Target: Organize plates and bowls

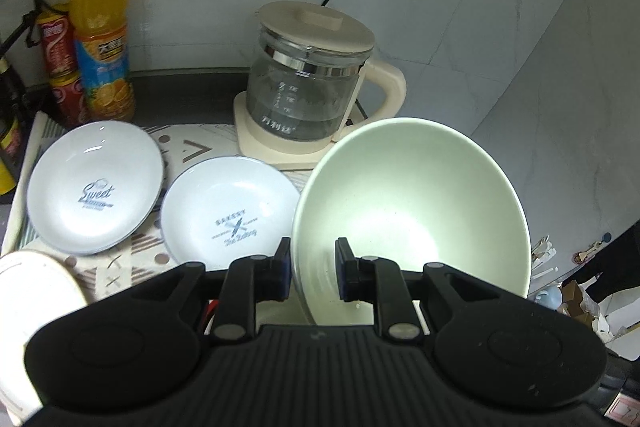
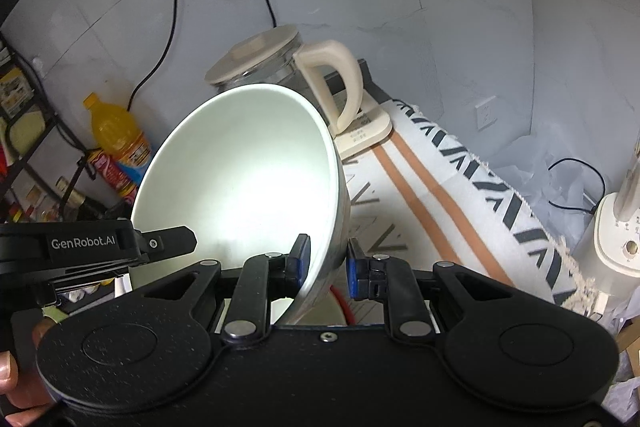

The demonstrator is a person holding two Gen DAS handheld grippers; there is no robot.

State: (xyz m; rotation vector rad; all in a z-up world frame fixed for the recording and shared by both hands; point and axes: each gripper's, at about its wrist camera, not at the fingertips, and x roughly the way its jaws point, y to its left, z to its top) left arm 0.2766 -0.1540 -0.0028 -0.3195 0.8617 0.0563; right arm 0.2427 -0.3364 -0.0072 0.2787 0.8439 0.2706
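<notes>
A pale green bowl (image 1: 412, 195) (image 2: 248, 179) hangs tilted above the counter, held by both grippers. My left gripper (image 1: 313, 251) is shut on its left rim, one pad inside and one outside. In the right wrist view my right gripper (image 2: 327, 247) is shut on the bowl's right rim, and the left gripper (image 2: 176, 241) shows at the bowl's far left edge. Two white plates lie on the patterned mat (image 1: 120, 267): one printed "Sweet" (image 1: 94, 187), one printed "Bakery" (image 1: 230, 215). A third white dish (image 1: 32, 299) is partly cut off at the lower left.
A glass kettle (image 1: 308, 87) (image 2: 260, 59) with a cream lid and handle stands on its base behind the bowl. An orange juice bottle (image 1: 102, 35) (image 2: 120, 135) and red cans (image 1: 60, 47) stand at the back left. Black cables hang on the wall. A person's hand (image 2: 12, 379) shows at the lower left.
</notes>
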